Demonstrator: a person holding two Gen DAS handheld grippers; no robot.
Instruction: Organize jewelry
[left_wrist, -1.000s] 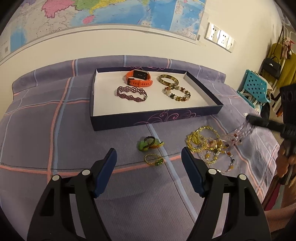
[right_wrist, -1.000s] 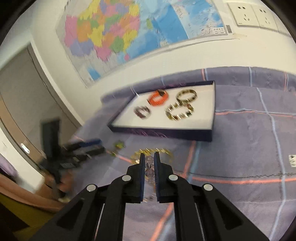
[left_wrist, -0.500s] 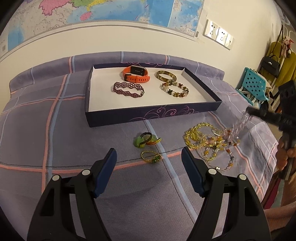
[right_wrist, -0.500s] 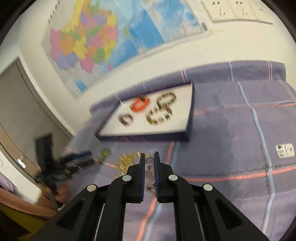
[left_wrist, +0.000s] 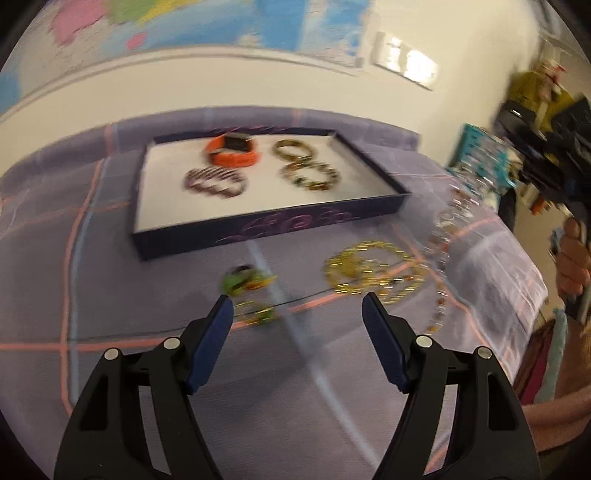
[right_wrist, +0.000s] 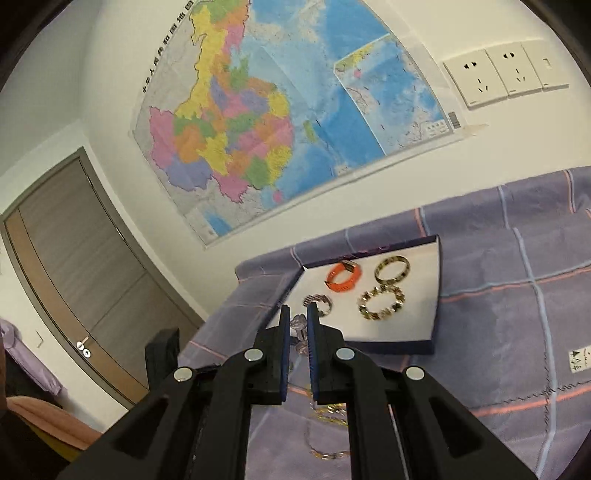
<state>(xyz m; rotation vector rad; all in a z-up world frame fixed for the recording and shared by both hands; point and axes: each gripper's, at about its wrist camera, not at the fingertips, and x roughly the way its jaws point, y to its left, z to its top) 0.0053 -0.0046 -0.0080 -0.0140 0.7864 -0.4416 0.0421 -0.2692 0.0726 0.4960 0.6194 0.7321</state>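
A dark blue tray (left_wrist: 266, 229) with a white floor sits on the purple checked cloth and holds an orange watch band (left_wrist: 232, 153), a purple woven bracelet (left_wrist: 214, 181), a gold bangle (left_wrist: 291, 149) and a beaded bracelet (left_wrist: 310, 175). My right gripper (right_wrist: 296, 321) is shut on a clear bead necklace (right_wrist: 298, 325), which hangs from it at the right in the left wrist view (left_wrist: 454, 206). My left gripper (left_wrist: 297, 310) is open and empty above a small yellow-green bracelet (left_wrist: 256, 314). A green bracelet (left_wrist: 243, 280) and a yellow bead necklace (left_wrist: 369, 269) lie on the cloth.
The tray also shows in the right wrist view (right_wrist: 391, 321). A wall with a map (right_wrist: 280, 110) and sockets (right_wrist: 506, 74) stands behind the table. A door (right_wrist: 74, 266) is at the left. The table's right edge (left_wrist: 532, 295) drops off near the person's hand.
My right gripper has lifted the clear necklace off the cloth and risen higher toward the tray. My left gripper has moved forward and turned; its view is blurred.
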